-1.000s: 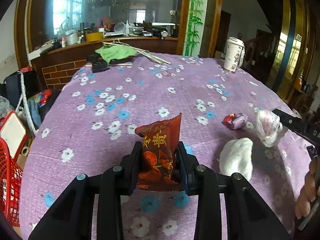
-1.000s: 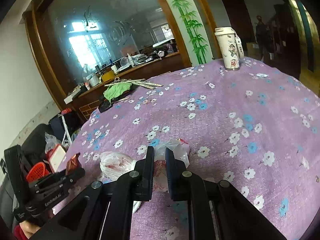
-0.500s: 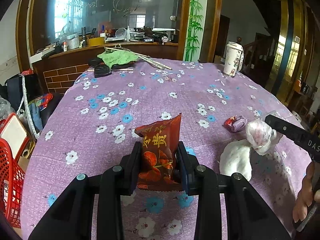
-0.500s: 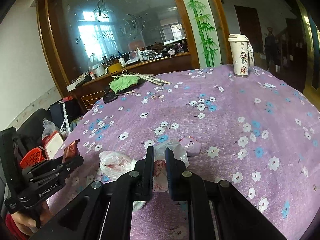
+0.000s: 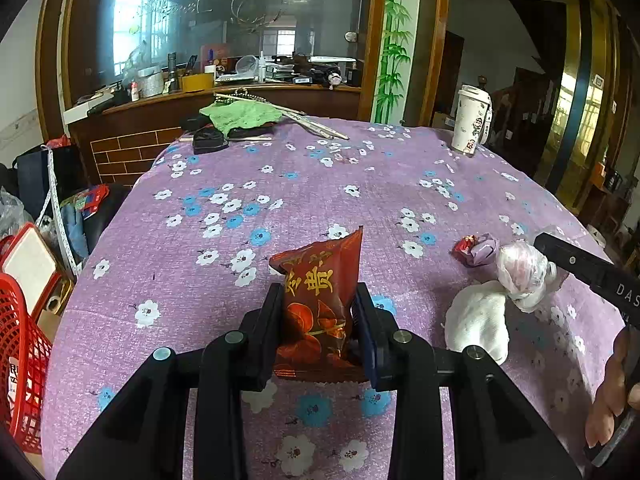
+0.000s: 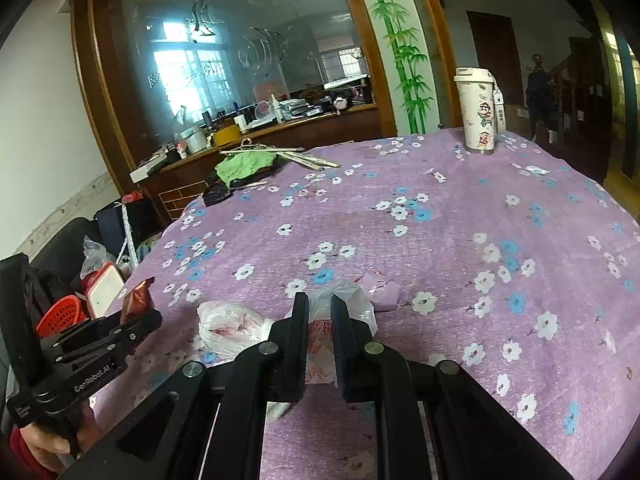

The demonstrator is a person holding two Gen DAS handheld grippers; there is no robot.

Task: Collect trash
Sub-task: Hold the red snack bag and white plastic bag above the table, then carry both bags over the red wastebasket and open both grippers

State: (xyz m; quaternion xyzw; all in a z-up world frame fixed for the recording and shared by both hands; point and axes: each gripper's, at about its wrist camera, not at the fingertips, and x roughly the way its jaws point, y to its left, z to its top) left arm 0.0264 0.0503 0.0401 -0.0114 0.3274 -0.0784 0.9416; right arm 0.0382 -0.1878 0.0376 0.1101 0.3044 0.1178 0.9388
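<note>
Two hand-held tools work over a round bench covered in a purple flowered cloth; the left tool is closed about a dark red snack wrapper, which stands upright between its jaws, just as it did a second ago; the right tool is nearly shut, pinching a thin clear plastic bag with a printed scrap inside, and that grip too is unchanged. Little has changed in the holds; what differs from the earlier pictures is the view, which has swung so the room reads more upright, and the bag in the right tool appears lifted slightly off the cloth. Judged from this, both pieces of trash are secured and ready to be carried away; a red basket sits off the bench's left edge, a likely destination. Still lying on the cloth: a white crumpled wad, a knotted pinkish bag and a small purple wrapper.
</note>
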